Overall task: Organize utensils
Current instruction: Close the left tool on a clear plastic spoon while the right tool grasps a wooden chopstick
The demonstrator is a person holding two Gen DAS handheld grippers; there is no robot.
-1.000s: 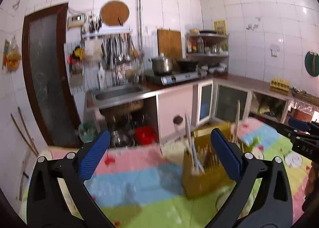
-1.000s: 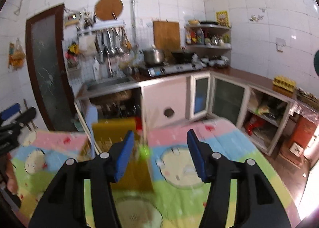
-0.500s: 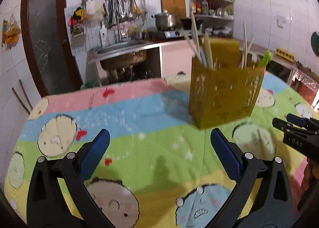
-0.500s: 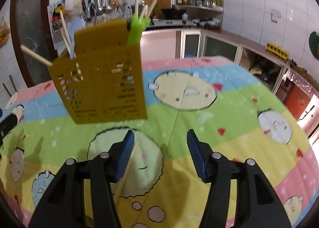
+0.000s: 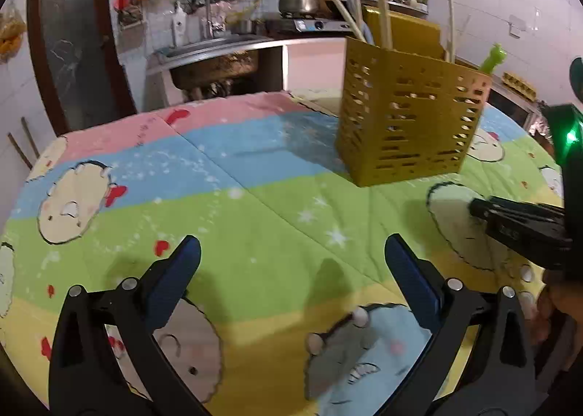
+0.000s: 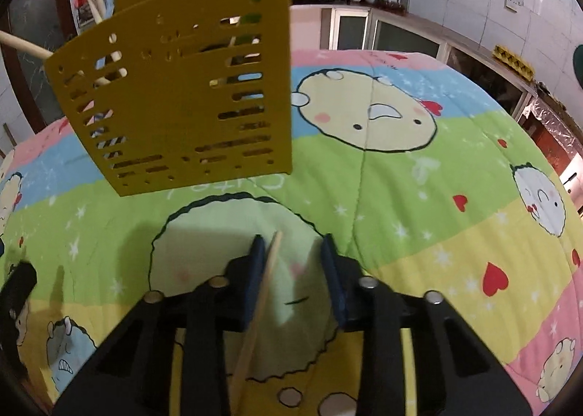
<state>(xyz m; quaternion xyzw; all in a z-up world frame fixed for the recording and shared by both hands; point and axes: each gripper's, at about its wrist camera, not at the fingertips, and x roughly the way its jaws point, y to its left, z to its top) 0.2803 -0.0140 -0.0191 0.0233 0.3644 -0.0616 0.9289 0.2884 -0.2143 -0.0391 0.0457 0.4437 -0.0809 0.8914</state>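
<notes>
Closing its jaws around a chopstick [image 6: 263, 286] that lies lengthwise between them on the tabletop [image 6: 419, 204], hard by one pad, the right gripper [image 6: 291, 263] is nearer the yellow holder [image 6: 182, 102], while the left gripper [image 5: 291, 270] hangs apart, empty.
</notes>
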